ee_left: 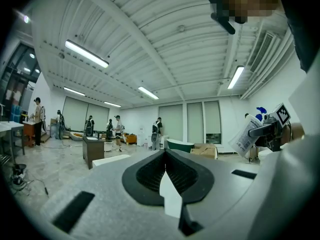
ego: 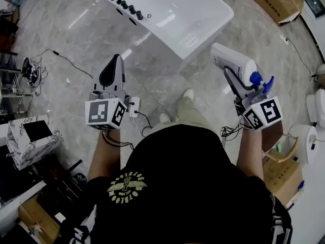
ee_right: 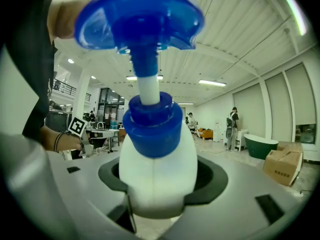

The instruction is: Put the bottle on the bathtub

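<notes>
The white bathtub (ego: 175, 11) stands on the marble floor ahead of me, with black taps (ego: 124, 3) on its left rim. My right gripper (ego: 234, 79) is shut on a white bottle (ego: 232, 61) with a blue pump top (ego: 256, 79), held in the air to the right of the tub. In the right gripper view the bottle (ee_right: 157, 171) fills the jaws with its pump head (ee_right: 137, 16) toward the camera. My left gripper (ego: 114, 69) is shut and empty, raised to the left of the tub's near end. The left gripper view shows the bottle (ee_left: 248, 134) at the right.
A cardboard box (ego: 277, 1) lies beyond the tub at the right. White toilets (ego: 317, 105) stand at the right edge. A marbled box (ego: 28, 139) and shelving sit at the left. A socket strip with cable (ego: 134, 108) lies on the floor by my feet. People stand far off.
</notes>
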`<state>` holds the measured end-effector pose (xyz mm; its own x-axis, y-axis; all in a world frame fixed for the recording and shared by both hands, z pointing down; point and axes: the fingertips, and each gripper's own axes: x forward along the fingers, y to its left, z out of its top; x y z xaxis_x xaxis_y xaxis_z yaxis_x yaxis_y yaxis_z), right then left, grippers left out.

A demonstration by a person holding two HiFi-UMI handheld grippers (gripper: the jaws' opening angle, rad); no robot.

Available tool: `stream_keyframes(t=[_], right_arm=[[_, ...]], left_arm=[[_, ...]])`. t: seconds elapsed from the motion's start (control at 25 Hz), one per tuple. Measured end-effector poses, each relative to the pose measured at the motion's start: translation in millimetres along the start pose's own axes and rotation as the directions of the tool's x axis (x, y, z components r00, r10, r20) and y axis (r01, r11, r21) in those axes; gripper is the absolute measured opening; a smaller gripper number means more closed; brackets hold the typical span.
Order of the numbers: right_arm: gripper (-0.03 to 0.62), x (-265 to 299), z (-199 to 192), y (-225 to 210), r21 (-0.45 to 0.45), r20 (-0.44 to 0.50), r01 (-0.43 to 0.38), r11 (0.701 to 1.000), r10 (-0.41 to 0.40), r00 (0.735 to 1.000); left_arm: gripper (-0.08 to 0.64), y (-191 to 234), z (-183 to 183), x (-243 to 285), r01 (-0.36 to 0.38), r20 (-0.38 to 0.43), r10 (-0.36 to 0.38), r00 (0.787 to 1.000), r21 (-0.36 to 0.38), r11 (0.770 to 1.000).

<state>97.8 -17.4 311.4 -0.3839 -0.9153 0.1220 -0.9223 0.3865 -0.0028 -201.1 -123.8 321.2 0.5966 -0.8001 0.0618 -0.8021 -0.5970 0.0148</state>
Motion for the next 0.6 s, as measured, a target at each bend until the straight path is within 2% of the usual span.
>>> stream_keyframes(t=[0.6], right_arm=[[0.265,61.8,-10.5,-85.0,0.028,-0.032,-0.044,0.999,0.045,0.998]], left_arm=[[0.009,4.5,-3.9,99.4,-0.043,-0.026,0.042,0.999,-0.014,0.999]])
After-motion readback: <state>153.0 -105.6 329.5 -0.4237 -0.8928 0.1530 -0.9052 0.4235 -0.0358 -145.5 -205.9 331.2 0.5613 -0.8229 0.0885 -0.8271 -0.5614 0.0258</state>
